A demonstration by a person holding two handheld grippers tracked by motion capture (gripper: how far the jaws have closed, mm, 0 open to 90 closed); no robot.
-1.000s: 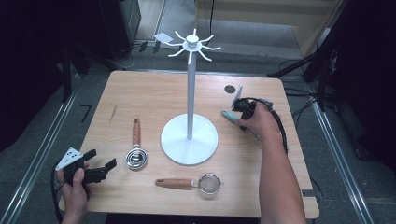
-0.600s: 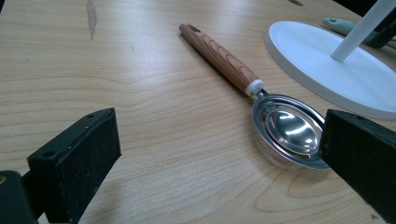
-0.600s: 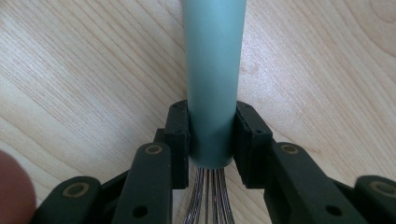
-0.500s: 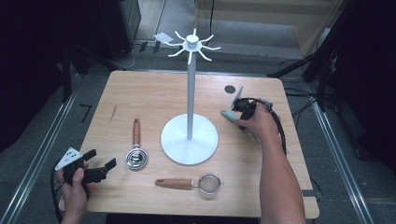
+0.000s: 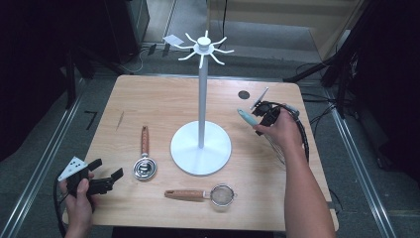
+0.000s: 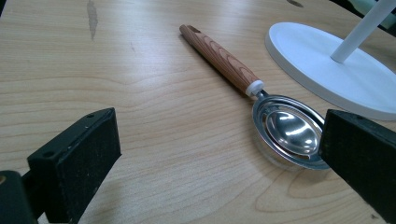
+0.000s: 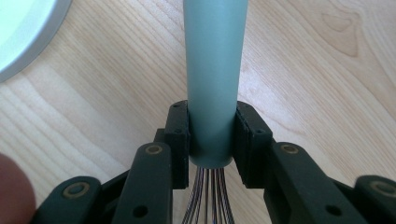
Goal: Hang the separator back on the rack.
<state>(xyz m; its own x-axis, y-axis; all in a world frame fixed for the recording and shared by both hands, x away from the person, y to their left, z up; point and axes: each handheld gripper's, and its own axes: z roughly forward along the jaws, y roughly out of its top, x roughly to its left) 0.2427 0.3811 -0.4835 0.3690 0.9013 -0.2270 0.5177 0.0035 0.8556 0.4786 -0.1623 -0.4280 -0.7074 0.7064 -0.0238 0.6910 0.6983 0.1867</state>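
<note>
A: Why is the left gripper (image 5: 101, 179) idle at the table's near-left corner?
B: Its jaws are spread, aimed at the wood-handled steel spoon (image 6: 261, 110) (probably next).
A: And right of the white hook stand (image 5: 200, 148)?
B: The right gripper (image 7: 211, 135) pinches the whisk's grey-green cylindrical handle (image 7: 213, 70) by its wire end, likely for hanging.

My right gripper (image 7: 211, 135) is seen from just behind its two black jaws, which rise from the bottom edge. They press on either side of a whisk (image 7: 212, 70) with a smooth teal handle that runs straight up and out of the top. Thin metal wires (image 7: 208, 196) fan out below the handle's end, between the jaw arms. Behind lies a pale wooden table (image 7: 317, 60). The curved edge of a white base (image 7: 23, 32) sits in the upper left corner. A blurred fingertip (image 7: 14, 191) shows at lower left.
</note>
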